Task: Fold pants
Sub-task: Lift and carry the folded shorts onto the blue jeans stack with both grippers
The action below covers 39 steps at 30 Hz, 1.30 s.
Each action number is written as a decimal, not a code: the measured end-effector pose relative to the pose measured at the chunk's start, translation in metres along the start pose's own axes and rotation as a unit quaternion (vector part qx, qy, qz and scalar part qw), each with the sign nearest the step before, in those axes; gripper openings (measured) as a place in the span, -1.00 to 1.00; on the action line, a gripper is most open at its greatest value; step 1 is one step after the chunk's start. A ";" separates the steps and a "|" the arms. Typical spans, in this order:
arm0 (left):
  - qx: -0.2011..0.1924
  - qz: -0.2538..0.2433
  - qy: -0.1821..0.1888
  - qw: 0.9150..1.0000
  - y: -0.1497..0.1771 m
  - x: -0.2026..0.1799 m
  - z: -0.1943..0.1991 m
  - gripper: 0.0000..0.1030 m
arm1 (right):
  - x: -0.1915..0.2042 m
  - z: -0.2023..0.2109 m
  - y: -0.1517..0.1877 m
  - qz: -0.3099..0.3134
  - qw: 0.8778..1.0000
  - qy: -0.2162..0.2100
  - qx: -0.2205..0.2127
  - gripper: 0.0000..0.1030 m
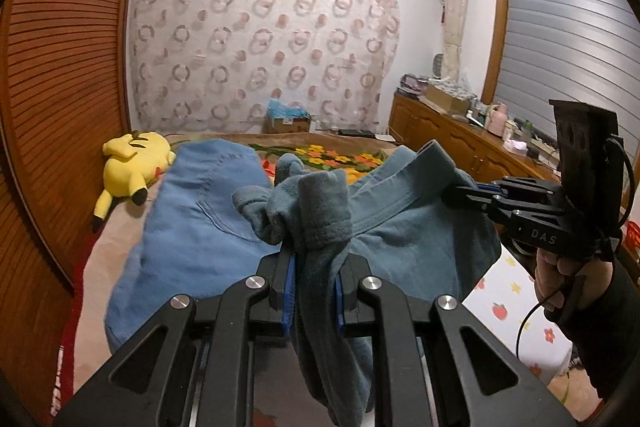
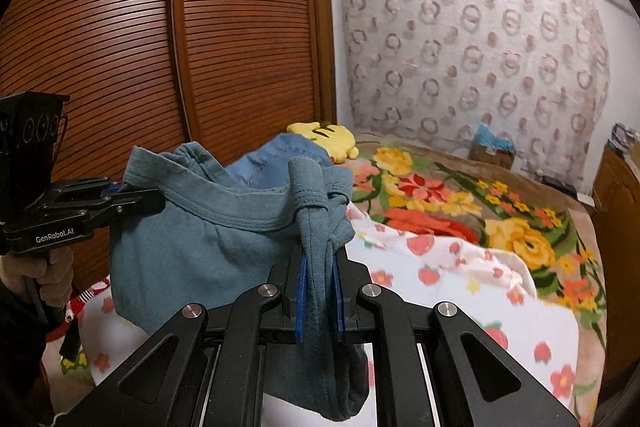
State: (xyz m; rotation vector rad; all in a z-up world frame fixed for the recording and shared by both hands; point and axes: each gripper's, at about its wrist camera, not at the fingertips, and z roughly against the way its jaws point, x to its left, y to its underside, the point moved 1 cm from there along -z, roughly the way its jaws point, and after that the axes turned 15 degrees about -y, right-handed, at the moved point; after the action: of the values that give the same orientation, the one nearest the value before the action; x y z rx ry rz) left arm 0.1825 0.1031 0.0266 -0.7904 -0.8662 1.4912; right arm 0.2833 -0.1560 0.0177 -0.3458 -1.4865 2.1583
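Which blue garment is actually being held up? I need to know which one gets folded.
The teal-grey fleece pants, clamped at the waistband by both tongs; the lighter blue denim garment lies beyond them, gripped by neither.

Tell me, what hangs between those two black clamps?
The teal pants, stretched from the left gripper to the right gripper, both clamped shut on them; both wrist views show this.

pants point(image 1: 404, 239): soft matt cloth, fleecy inside
left gripper point(image 1: 316, 291): matt black plastic, shiny metal rivets
wardrobe point(image 2: 240, 39): glossy slatted wood
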 end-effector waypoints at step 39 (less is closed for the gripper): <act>0.024 0.092 -0.084 0.992 0.013 0.087 -0.053 -0.64 | -0.037 -0.201 -0.096 0.130 0.988 -0.049 0.062 -0.79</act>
State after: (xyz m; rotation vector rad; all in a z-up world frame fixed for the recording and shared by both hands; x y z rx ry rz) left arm 0.2143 0.1929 -0.0109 -0.7329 -0.8967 1.7548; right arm 0.4333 0.0124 0.0293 -0.4135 -1.4164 2.4934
